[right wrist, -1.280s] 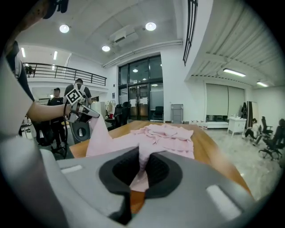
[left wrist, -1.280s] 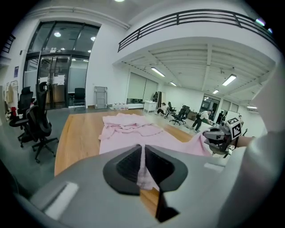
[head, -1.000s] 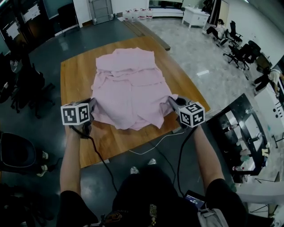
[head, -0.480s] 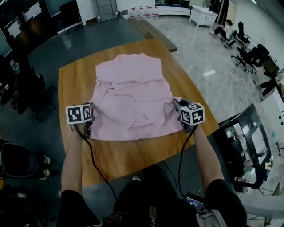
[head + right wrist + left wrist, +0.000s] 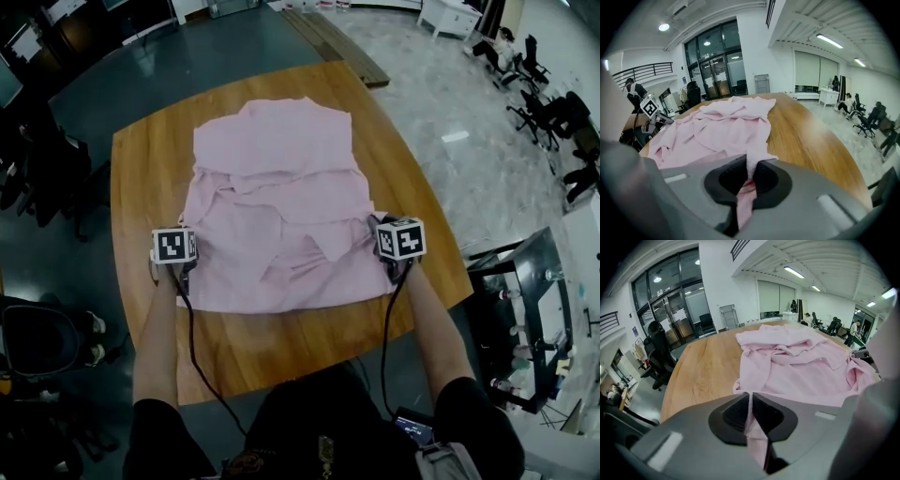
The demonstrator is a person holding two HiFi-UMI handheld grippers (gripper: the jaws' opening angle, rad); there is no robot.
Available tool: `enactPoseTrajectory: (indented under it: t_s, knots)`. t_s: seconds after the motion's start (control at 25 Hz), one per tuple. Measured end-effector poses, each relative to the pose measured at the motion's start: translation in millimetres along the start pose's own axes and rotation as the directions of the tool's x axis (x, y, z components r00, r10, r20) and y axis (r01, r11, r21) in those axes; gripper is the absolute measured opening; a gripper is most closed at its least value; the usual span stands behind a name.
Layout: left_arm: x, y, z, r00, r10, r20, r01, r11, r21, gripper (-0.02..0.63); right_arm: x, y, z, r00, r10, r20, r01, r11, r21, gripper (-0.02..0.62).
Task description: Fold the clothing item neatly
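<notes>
A pink garment [image 5: 277, 202] lies rumpled and spread on the wooden table [image 5: 141, 178]. My left gripper [image 5: 187, 261] is shut on its left edge, low over the table. In the left gripper view the pink cloth [image 5: 797, 366] runs pinched between the dark pads [image 5: 736, 413]. My right gripper [image 5: 379, 236] is shut on the garment's right edge. The right gripper view shows the pink cloth [image 5: 726, 126] drawn into the shut pads [image 5: 768, 180], with the table's wood [image 5: 806, 136] to its right.
The table's near edge [image 5: 309, 361] lies just in front of the person. Cables [image 5: 192, 347] trail from both grippers toward the body. Black chairs [image 5: 37, 187] stand on the left, office chairs [image 5: 562, 112] far right, and a dark bench with small items [image 5: 525, 319] at right.
Both grippers have sunk and moved forward over the table, carrying the garment's near edge. The cloth now lies flatter and wider on the wood.
</notes>
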State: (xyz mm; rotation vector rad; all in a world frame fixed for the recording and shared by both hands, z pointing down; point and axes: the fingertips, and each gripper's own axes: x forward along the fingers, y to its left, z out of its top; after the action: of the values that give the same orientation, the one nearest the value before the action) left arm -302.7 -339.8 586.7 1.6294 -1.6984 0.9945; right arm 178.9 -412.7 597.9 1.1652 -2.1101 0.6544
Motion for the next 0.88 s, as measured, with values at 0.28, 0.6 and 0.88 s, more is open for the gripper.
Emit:
enactPoseTrajectory:
  t_s: [0.28, 0.6, 0.88]
  knots:
    - [22.5, 2.4, -11.9, 0.999, 0.026, -0.024, -0.026, 1.0, 0.002, 0.036, 14.1, -2.3, -4.6, 1.0, 0.021, -0.017, -0.02, 1.0, 0.02, 0.033]
    - [-20.4, -12.0, -8.2, 0.995, -0.01, 0.1, 0.005, 0.999, 0.05, 0.192, -22.4, 17.1, -8.6, 0.996, 0.089, -0.02, -0.09, 0.996, -0.014, 0.091]
    - [-72.0, -53.2, -15.1, 0.979, -0.076, 0.19, 0.041, 0.983, 0.178, 0.219, -59.5, 38.9, -25.5, 0.992, 0.124, -0.036, -0.124, 0.992, 0.005, 0.174]
